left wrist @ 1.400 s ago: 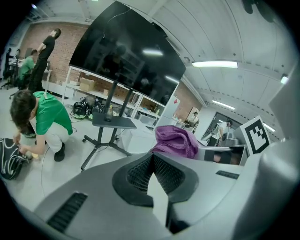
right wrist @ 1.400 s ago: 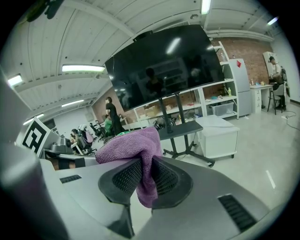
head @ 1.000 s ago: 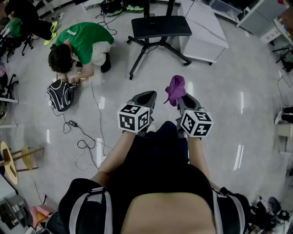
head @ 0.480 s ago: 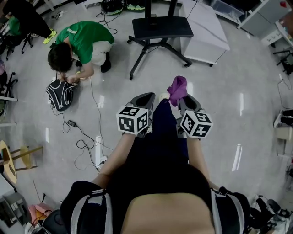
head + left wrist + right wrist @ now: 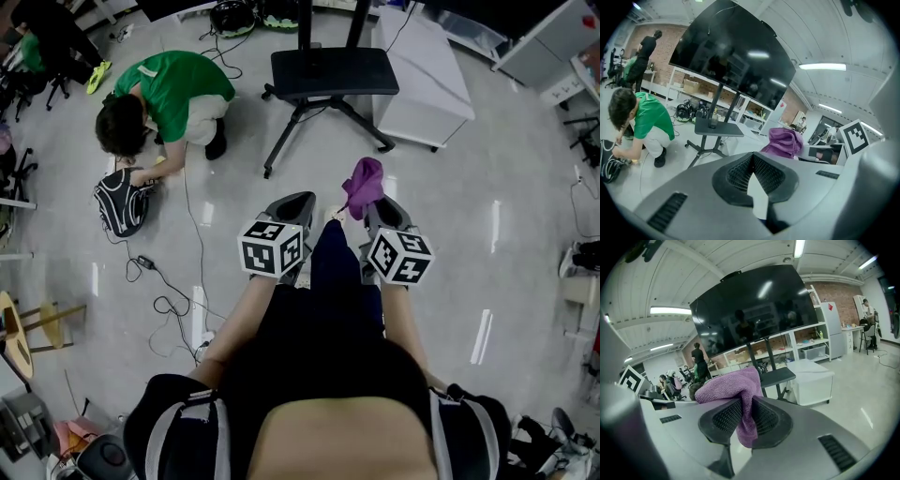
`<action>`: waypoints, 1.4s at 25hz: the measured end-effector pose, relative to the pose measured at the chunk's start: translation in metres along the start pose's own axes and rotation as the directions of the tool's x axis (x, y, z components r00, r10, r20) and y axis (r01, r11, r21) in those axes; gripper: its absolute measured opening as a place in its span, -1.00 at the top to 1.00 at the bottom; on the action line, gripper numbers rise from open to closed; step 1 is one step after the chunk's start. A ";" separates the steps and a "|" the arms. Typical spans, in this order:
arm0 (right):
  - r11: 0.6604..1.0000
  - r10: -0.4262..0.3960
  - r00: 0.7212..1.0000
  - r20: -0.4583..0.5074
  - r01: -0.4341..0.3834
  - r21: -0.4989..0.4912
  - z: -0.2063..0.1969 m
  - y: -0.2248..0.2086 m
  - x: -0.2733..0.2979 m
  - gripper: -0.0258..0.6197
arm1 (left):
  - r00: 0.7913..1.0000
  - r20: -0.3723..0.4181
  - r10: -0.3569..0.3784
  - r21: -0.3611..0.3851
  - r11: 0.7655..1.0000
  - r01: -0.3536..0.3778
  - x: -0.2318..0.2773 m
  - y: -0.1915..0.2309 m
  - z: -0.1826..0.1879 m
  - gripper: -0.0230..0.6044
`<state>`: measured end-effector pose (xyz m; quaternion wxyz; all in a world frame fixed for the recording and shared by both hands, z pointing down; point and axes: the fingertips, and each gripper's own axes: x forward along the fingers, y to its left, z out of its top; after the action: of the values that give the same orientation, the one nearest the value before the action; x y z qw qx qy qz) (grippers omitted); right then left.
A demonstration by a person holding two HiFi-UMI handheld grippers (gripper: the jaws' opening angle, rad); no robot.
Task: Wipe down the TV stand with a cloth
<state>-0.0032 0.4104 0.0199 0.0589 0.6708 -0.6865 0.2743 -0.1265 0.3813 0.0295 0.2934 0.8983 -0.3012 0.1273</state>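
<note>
Looking down past my own body, I have both grippers held out side by side over a pale, glossy floor. The left gripper point(image 5: 296, 201) is closed, its pads meeting at the tip with nothing between them. The right gripper point(image 5: 379, 208) is clamped on a purple cloth point(image 5: 361, 183). In the right gripper view only a narrow fold of it sits between the pads, and the rest bunches loosely over the top. That thin pinch is my first worry: I judge that dragging the cloth under pressure could pull the fold free and drop it. Further out and to my left, a black cable point(image 5: 183, 281) trails across the floor toward a person in a green top point(image 5: 173, 89), who crouches over a dark bag point(image 5: 122, 202). Drifting left on the approach could snag the cable or crowd them. Straight ahead, well apart from the grippers, stands the TV stand point(image 5: 333, 70), a black shelf on a post with legs splaying across the floor. A foot could catch a leg, and a hard push on the shelf might shift the stand. The large dark TV screen point(image 5: 754, 305) hangs above the shelf, so a raised gripper could knock it. A white cabinet point(image 5: 422, 66) sits just beside the stand on the right, narrowing that side.
</note>
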 end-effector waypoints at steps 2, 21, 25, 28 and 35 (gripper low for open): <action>1.000 0.005 1.000 -0.002 -0.005 -0.007 0.010 -0.007 0.012 0.71 | 1.000 -0.006 0.002 -0.006 1.000 -0.002 0.015 0.004 0.006 0.91; 0.994 0.099 0.994 -0.035 -0.101 -0.050 0.105 -0.074 0.132 0.71 | 1.000 -0.027 0.016 -0.010 1.000 -0.016 0.168 0.024 0.097 0.91; 0.994 0.095 0.995 -0.038 -0.096 -0.044 0.121 -0.096 0.159 0.71 | 1.000 -0.020 0.023 -0.006 1.000 -0.023 0.196 0.031 0.113 0.91; 0.993 0.106 0.993 -0.046 -0.109 -0.048 0.131 -0.109 0.177 0.71 | 0.999 -0.012 0.036 -0.010 0.999 -0.036 0.217 0.039 0.126 0.91; 0.986 0.139 0.988 -0.063 -0.144 -0.079 0.149 -0.132 0.221 0.71 | 0.997 0.015 0.070 -0.031 0.997 -0.069 0.256 0.056 0.146 0.91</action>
<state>0.1444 0.1528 0.0324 0.0870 0.6090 -0.7414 0.2681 0.0476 0.1377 0.0424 0.3001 0.8837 -0.3365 0.1254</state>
